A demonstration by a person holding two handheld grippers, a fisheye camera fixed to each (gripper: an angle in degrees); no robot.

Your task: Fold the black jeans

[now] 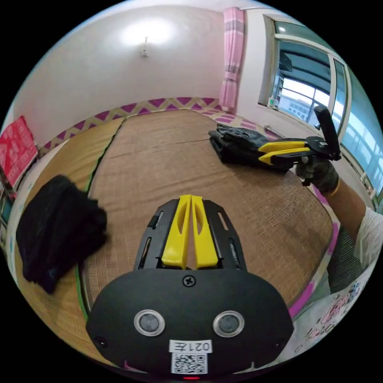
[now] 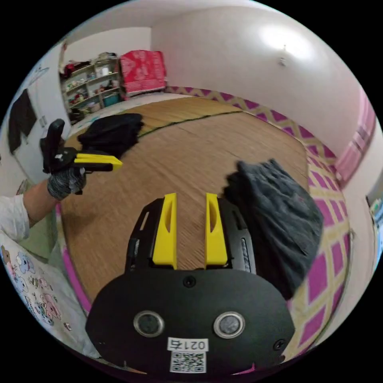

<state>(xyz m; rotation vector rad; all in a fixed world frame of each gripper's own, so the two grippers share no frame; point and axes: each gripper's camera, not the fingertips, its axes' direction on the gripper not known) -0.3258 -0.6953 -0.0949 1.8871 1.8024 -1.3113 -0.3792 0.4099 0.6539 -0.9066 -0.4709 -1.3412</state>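
Note:
A folded dark grey-black pair of jeans lies at the far right of the woven mat. In the right gripper view the same jeans sit just right of my right gripper, which is open and holds nothing. The left gripper view shows that right gripper hovering in front of the folded jeans, held by a gloved hand. My left gripper is shut with nothing between its jaws, above the bare mat. It appears again as the left gripper in the right gripper view.
A crumpled black garment lies at the mat's left edge, also seen as a black garment beyond the left gripper. A pink-and-yellow diamond sheet borders the mat. A window, pink curtain and cluttered shelves line the walls.

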